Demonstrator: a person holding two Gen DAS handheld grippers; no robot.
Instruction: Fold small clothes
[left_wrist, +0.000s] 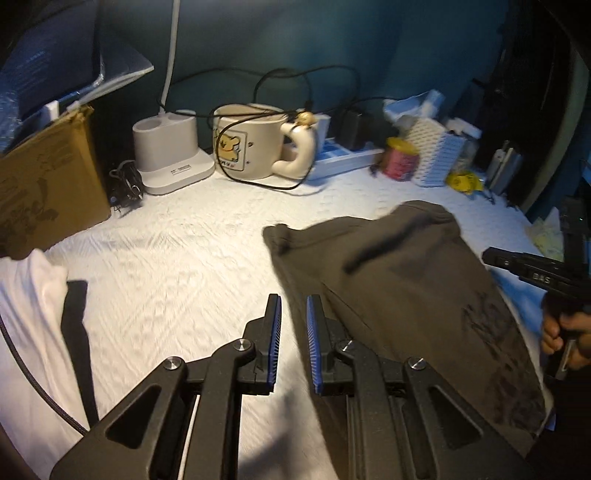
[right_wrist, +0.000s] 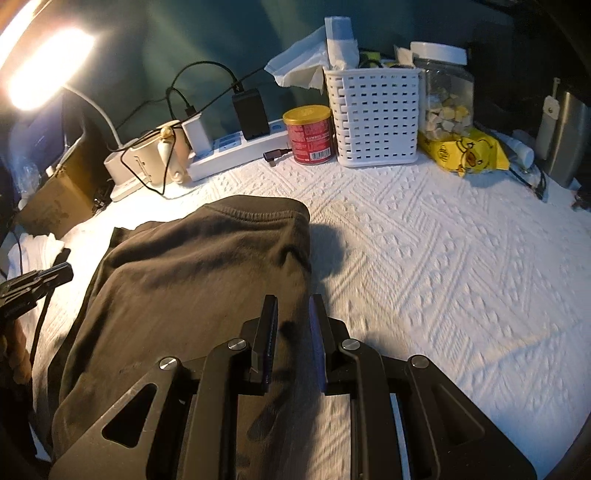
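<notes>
A dark grey-brown garment (left_wrist: 406, 277) lies on the white textured table cover (left_wrist: 177, 258), folded lengthwise with its stitched hem (right_wrist: 255, 216) at the far end. My left gripper (left_wrist: 293, 301) hovers at the garment's left edge; its blue pads stand a narrow gap apart with nothing between them. In the right wrist view the left gripper (right_wrist: 68, 273) sits just clear of that edge. My right gripper (right_wrist: 293, 301) is shut on the garment's (right_wrist: 192, 288) right edge, with dark fabric between its pads. In the left wrist view the right gripper (left_wrist: 491, 256) enters from the right, a hand (left_wrist: 557, 332) behind it.
White clothing (left_wrist: 29, 295) lies at the near left. Along the back stand a cardboard box (left_wrist: 48, 184), a lamp base (left_wrist: 170, 147), a mug (left_wrist: 251, 144) draped with cables, a power strip (right_wrist: 236, 147), a red tin (right_wrist: 312, 134), a white basket (right_wrist: 373, 114), a jar (right_wrist: 447, 96) and a yellow packet (right_wrist: 465, 151).
</notes>
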